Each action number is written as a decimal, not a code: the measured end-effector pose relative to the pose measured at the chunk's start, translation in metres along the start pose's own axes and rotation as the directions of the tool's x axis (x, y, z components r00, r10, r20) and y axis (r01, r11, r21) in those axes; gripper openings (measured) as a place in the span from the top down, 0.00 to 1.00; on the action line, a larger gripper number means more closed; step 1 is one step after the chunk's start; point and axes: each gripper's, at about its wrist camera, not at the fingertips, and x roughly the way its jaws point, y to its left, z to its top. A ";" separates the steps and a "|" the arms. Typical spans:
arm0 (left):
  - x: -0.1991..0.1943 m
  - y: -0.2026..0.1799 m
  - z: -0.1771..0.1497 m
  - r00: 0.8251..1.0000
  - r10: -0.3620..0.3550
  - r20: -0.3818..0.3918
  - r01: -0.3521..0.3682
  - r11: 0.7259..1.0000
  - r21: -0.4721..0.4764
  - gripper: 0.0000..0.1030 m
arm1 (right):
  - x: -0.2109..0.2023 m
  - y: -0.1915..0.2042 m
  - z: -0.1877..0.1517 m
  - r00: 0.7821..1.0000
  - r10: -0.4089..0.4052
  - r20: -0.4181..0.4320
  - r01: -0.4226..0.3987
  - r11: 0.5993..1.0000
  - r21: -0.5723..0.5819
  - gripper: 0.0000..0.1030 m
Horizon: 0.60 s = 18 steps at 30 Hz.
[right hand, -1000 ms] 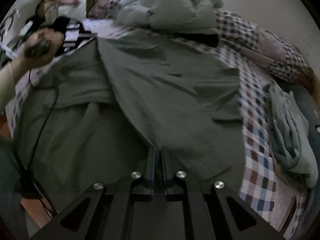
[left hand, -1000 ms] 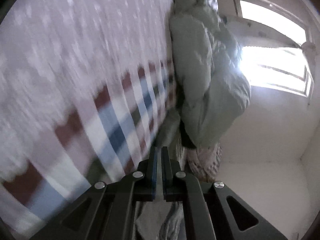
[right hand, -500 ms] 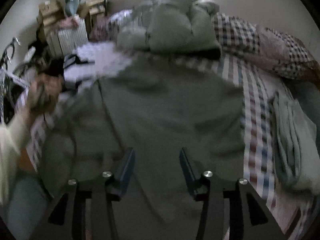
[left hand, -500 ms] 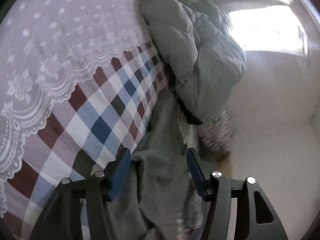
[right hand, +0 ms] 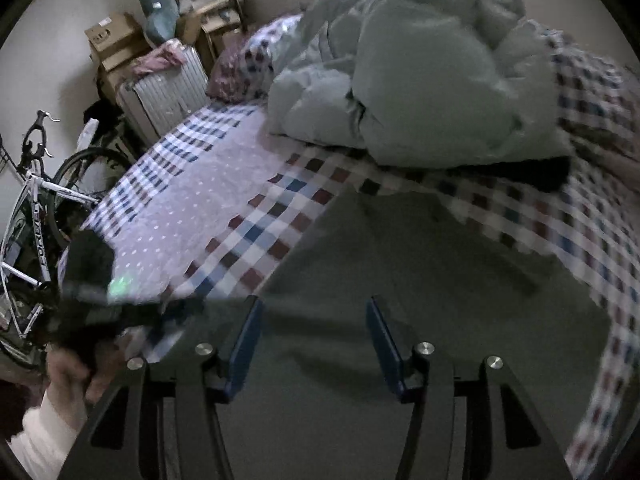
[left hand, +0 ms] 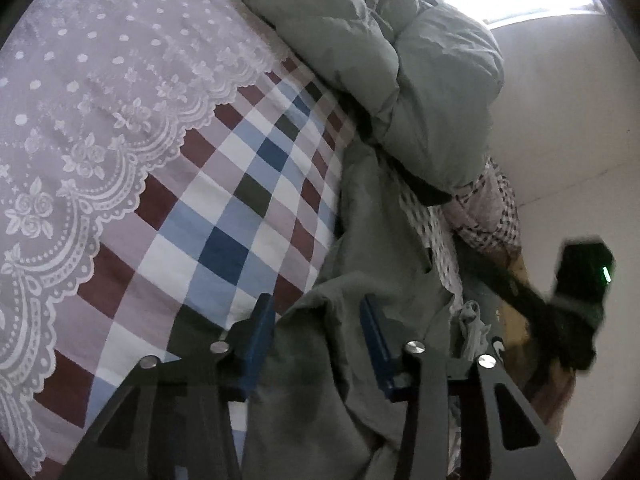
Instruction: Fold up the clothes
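A dark grey-green garment (left hand: 380, 240) lies spread on the checked bedsheet (left hand: 240, 200); in the right wrist view the garment (right hand: 420, 280) fills the lower half. My left gripper (left hand: 316, 312) hangs over the garment's rumpled edge. Its jaws are closing, with a raised fold between the blue fingers (left hand: 260, 328) but not pinched. My right gripper (right hand: 312, 320) hovers over the flat cloth, its jaws opening, with nothing gripped. The right wrist view also shows a blurred hand (right hand: 68, 372) holding the left tool at the lower left.
A bulky pale green duvet (right hand: 420, 80) is heaped at the head of the bed, beside a checked pillow (left hand: 492, 208). A white lace cover (left hand: 100, 100) lies over the sheet. A bicycle (right hand: 36, 200), a suitcase (right hand: 164, 92) and cardboard boxes (right hand: 116, 40) stand beside the bed.
Both grippers went from shut to open. The right one swept across the garment toward the duvet. The left one rolled and lifted slightly, with the cloth now loose between its fingers.
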 end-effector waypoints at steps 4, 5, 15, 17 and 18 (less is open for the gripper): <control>0.002 0.002 -0.001 1.000 -0.011 -0.011 0.011 1.000 0.003 0.54 | 0.045 -0.015 0.039 0.997 0.062 -0.047 -0.059 0.997 0.054 0.45; 0.003 0.002 -0.001 1.000 -0.014 -0.014 0.014 1.000 0.007 0.54 | 0.055 -0.018 0.047 0.996 0.074 -0.056 -0.071 0.996 0.061 0.45; 0.010 0.001 -0.003 1.000 0.020 0.014 -0.020 1.000 0.008 0.89 | 0.135 -0.036 0.091 0.990 0.032 -0.141 -0.025 0.998 0.053 0.45; 0.008 0.001 -0.004 0.999 0.020 0.027 -0.020 1.000 0.010 0.91 | 0.146 -0.036 0.095 0.987 0.008 -0.159 -0.002 0.999 0.036 0.45; 0.006 0.000 -0.004 0.999 0.022 0.036 -0.022 1.000 0.014 0.91 | 0.151 -0.036 0.097 0.986 -0.002 -0.167 0.007 1.000 0.030 0.45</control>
